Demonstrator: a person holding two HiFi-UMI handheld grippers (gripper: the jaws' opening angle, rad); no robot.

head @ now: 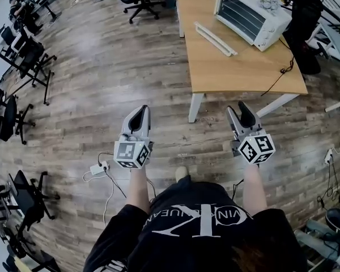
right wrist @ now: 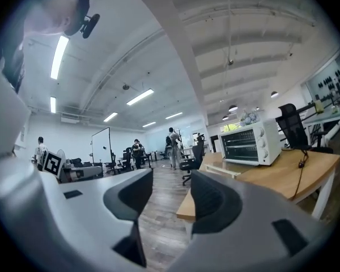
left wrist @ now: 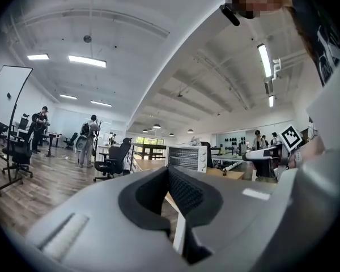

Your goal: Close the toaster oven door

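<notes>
The toaster oven [head: 250, 13] sits well ahead at the tabletop's [head: 243, 72] far end, left tongs [head: 141, 109] clenched on nothing, right tongs [head: 236, 109] spread and empty; too hard a closing shove could probably slide the oven toward the edge

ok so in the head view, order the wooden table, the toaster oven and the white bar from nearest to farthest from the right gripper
From the right gripper:
1. wooden table: its near edge is just ahead of the gripper.
2. white bar: lying on the table past the middle, toward its left side.
3. toaster oven: at the table's far end, on the right.
</notes>
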